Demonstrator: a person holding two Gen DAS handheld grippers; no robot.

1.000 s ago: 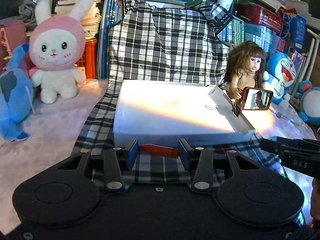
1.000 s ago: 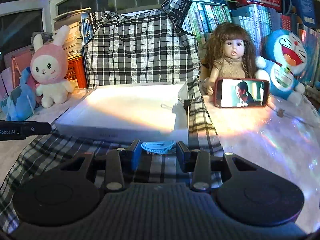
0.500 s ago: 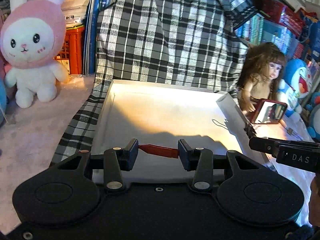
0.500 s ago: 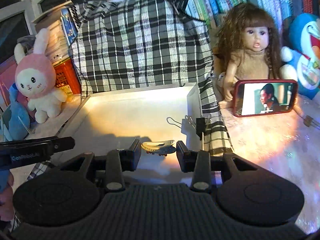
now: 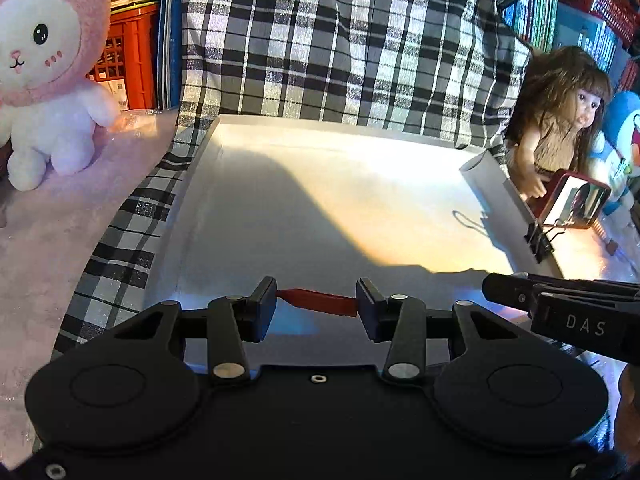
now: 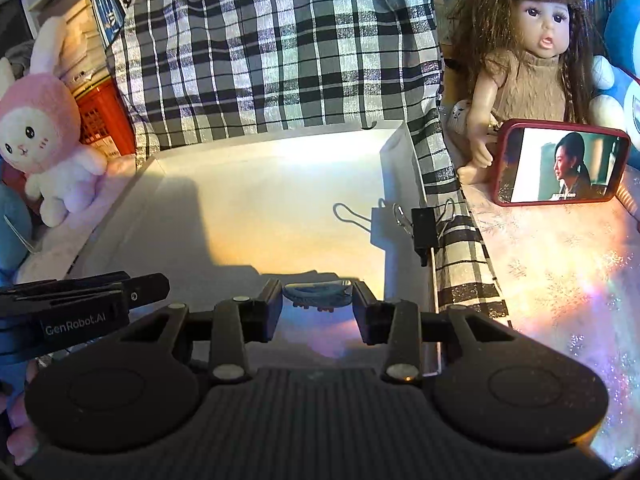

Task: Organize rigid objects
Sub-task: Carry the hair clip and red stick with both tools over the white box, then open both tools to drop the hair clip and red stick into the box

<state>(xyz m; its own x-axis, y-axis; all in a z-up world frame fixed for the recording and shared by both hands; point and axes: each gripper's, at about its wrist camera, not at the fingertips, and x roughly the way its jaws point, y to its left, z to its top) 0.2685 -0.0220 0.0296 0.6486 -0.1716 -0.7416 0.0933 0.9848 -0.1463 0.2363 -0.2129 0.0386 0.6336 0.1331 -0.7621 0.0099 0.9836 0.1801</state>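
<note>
The black-and-white plaid cloth (image 5: 340, 40) is the biggest thing in front of you; it drapes over whatever stands behind, so you cannot tell what it covers, and its lower part runs under the white tray (image 5: 304, 184). The tray's near edge is hidden behind both claw bodies, and a broad shadow darkens its left half.

On the bench (image 6: 560, 272) to the right, the long-haired doll (image 6: 536, 52) sits with its legs hidden behind the red-cased phone (image 6: 560, 164) that leans against it. The blue plush (image 6: 624, 40) past the doll is cut off by the frame edge. To the left, the pink-hooded rabbit plush (image 5: 44, 64) stands upright, its ears cut off in the left wrist view.

A black binder clip (image 6: 425, 226) grips the tray's right wall, one wire handle lying inside the tray.

Your left claw (image 5: 316, 304) is partly closed, its pads pressing the ends of a flat red piece (image 5: 320, 300); it hangs above the tray's near part, and what kind of object it is cannot be made out. Your right claw (image 6: 318, 300) is likewise partly closed on a small blue toothed hair clip (image 6: 316, 298), held over the tray near its right wall. The clip is in shadow, so its details are hard to read.
</note>
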